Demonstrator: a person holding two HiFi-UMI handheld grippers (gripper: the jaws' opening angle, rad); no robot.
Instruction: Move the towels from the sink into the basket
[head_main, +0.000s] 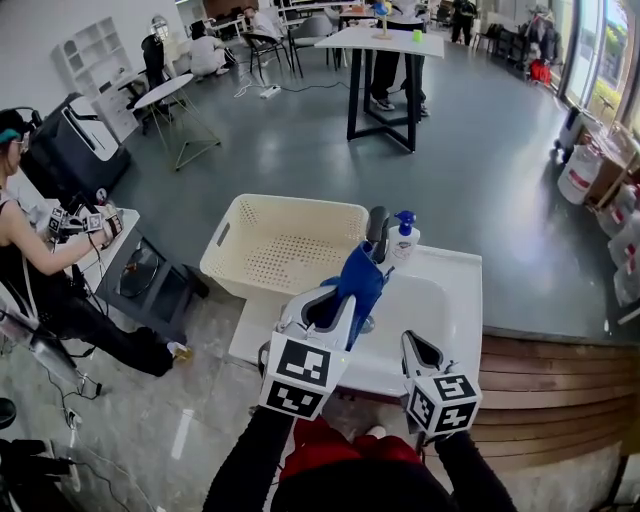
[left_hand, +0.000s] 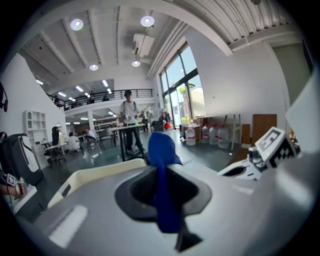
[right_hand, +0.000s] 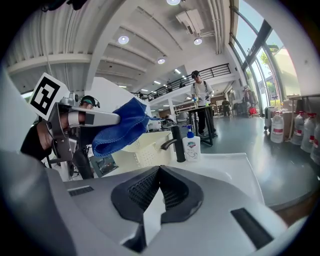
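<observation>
A blue towel (head_main: 360, 283) hangs bunched from my left gripper (head_main: 343, 297), which is shut on it above the left part of the white sink (head_main: 452, 300). In the left gripper view the towel (left_hand: 162, 192) fills the gap between the jaws and sticks up past the tips. The cream perforated basket (head_main: 285, 245) stands left of the sink, just beyond the towel. My right gripper (head_main: 419, 347) hovers at the sink's near edge, shut with nothing in it. The right gripper view shows the towel (right_hand: 120, 127) held up at the left, with the basket (right_hand: 145, 147) behind it.
A dark faucet (head_main: 378, 232) and a soap bottle with a blue pump (head_main: 403, 238) stand at the sink's back edge. A wooden counter (head_main: 560, 385) runs to the right. A seated person (head_main: 40, 270) is at the far left, and tables and chairs stand beyond.
</observation>
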